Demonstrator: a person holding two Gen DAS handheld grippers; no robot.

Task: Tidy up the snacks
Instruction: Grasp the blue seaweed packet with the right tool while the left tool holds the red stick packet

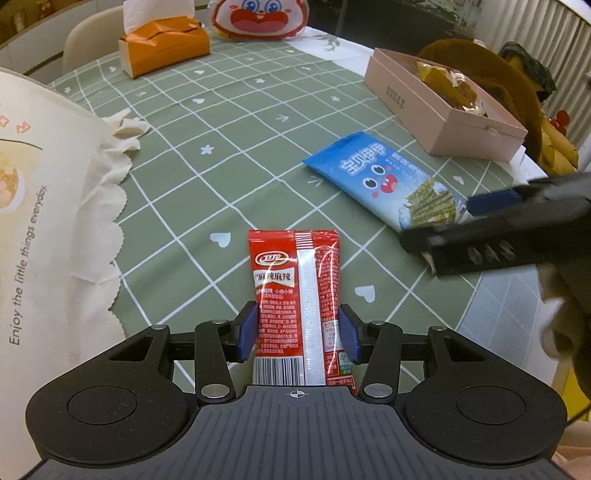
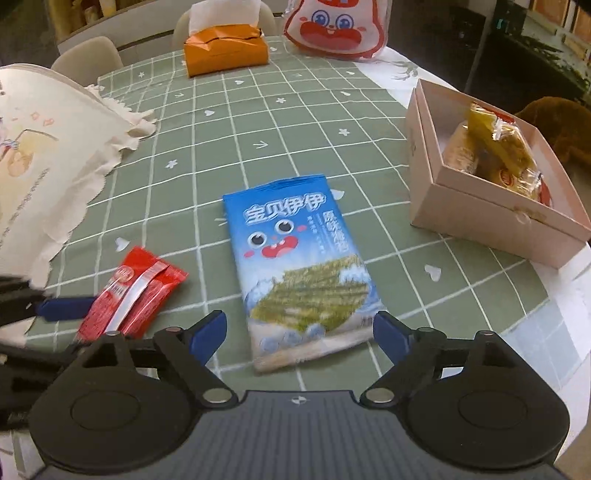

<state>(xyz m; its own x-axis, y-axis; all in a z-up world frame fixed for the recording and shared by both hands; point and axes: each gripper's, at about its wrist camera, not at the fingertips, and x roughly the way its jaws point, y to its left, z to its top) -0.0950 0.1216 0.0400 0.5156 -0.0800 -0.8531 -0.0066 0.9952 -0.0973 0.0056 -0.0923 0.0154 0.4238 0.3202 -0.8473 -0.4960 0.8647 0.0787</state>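
A red snack packet (image 1: 295, 295) lies on the green checked tablecloth (image 1: 221, 155). My left gripper (image 1: 297, 332) has its blue pads against both long edges of the packet, shut on it. A blue seaweed snack bag (image 2: 295, 266) lies flat in the middle. My right gripper (image 2: 299, 332) is open, its pads on either side of the bag's near end, not touching it. A pink open box (image 2: 480, 206) at the right holds several yellow wrapped snacks (image 2: 495, 147). The red packet (image 2: 133, 291) also shows in the right wrist view, and the right gripper (image 1: 472, 221) in the left wrist view.
A cream cloth bag (image 1: 44, 221) lies at the left. An orange tissue box (image 1: 162, 48) and a red-and-white cartoon bag (image 1: 258, 18) stand at the back. A brown plush toy (image 1: 498, 85) sits behind the pink box. The table's edge runs close at the right.
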